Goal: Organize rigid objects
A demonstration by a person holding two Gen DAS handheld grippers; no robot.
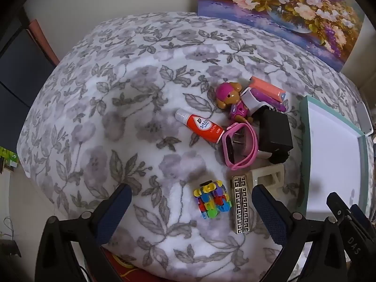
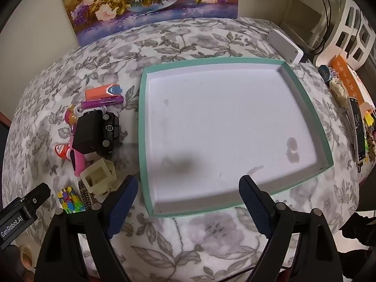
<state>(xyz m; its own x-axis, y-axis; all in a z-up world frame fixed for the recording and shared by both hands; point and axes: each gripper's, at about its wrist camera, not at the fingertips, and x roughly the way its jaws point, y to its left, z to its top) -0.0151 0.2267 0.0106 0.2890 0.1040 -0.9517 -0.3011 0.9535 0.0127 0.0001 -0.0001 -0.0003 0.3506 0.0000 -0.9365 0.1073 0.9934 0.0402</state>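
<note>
Floral blanket, small objects heaped beside empty tray; nothing sorted yet, left gripper and right gripper spread, unladen

A soft, fluffy cloth with a matt leaf print is covering the surface. The tray is looking like smooth matt card, its white floor stained. The tube, dog and watch are showing glossy plastic; the lighter is gleaming like embossed metal. Textured pads are lining the fingers.
</note>
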